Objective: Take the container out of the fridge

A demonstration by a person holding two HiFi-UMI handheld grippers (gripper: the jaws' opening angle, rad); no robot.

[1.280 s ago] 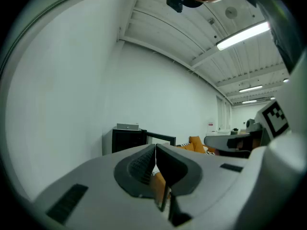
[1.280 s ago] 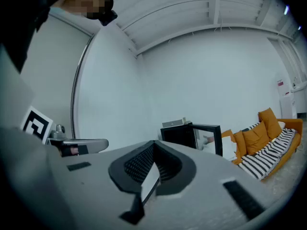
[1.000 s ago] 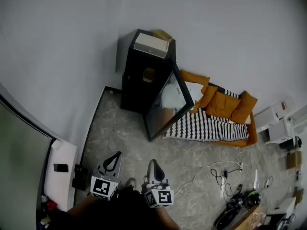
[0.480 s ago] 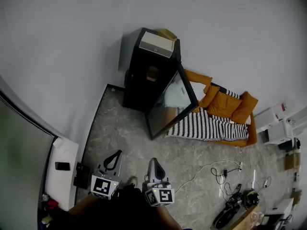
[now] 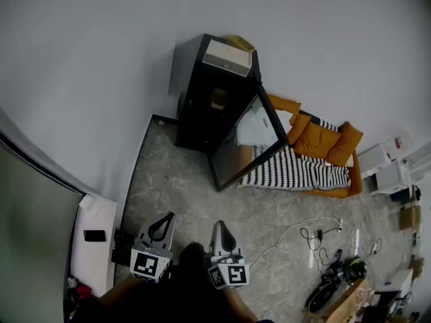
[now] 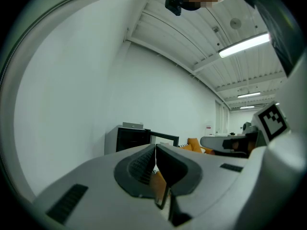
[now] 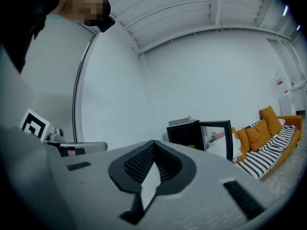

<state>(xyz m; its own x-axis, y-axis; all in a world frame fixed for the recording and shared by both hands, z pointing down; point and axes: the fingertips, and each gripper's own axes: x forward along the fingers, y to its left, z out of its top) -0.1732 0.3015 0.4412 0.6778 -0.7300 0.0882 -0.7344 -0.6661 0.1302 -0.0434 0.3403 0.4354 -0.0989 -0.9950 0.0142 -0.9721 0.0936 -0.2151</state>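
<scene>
The small tan container (image 5: 219, 98) sits on a shelf inside the black upright fridge (image 5: 195, 113) at upper centre of the frame. The fridge's glass door (image 5: 246, 136) is swung open toward the lower right.

Both grippers are at the bottom edge, well apart from the fridge, with grey stone floor (image 5: 175, 173) between. The container lies straight up-frame from the right gripper (image 5: 219, 226), which is judged better aligned. The left gripper (image 5: 166, 218) is offset to the left. The container is too small to give its long axis.

Left fingers (image 6: 141, 166) and right fingers (image 7: 139, 164) are pressed together and hold nothing.

Against the frame one second earlier, the fridge sits slightly higher and further right. The grippers have barely shifted.
</scene>
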